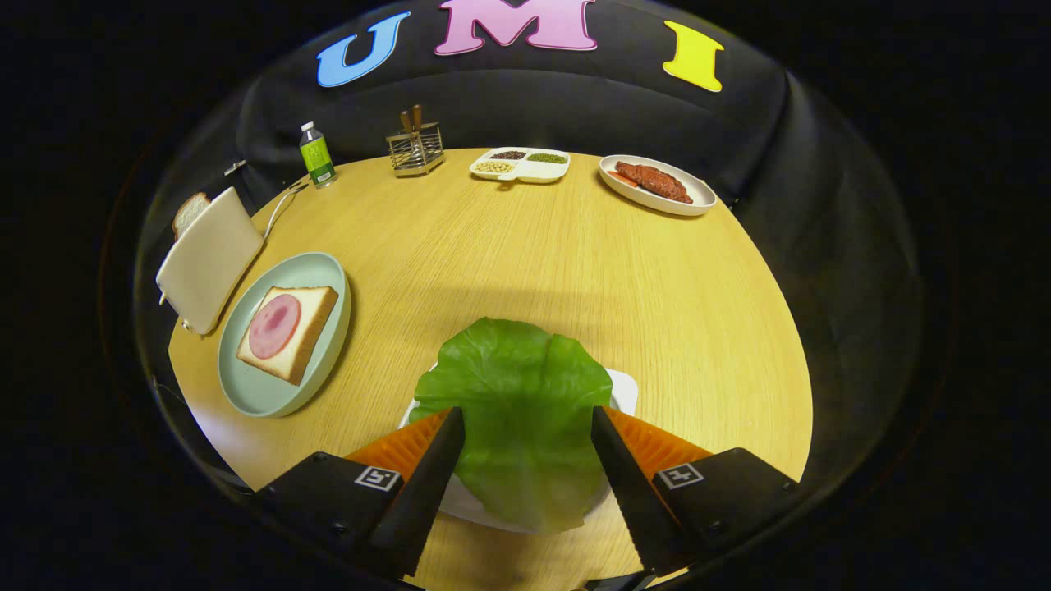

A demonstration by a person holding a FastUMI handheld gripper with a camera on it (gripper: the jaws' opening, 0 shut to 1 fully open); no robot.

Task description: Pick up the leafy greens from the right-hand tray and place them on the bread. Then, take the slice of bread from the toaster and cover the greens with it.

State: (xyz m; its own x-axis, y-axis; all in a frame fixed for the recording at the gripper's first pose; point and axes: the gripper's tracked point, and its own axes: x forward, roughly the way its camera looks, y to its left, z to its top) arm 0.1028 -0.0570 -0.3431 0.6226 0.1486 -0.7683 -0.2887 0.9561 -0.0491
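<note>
A big green lettuce leaf (517,394) lies on a white tray (626,390) right in front of me. My gripper (525,419) is open, its two fingers standing either side of the leaf's near half without pressing on it. To the left, a pale green plate (271,390) holds a slice of bread (305,328) topped with a round pink slice of ham (274,326). Beyond that plate stands a cream toaster (209,258), with a second slice of bread (190,213) sticking out of its top.
At the back of the round wooden table (657,304) are a green-labelled bottle (316,156), a wire rack with utensils (415,148), a divided white dish of beans (520,164) and an oval plate of meat (657,184). A cord (279,207) runs from the toaster.
</note>
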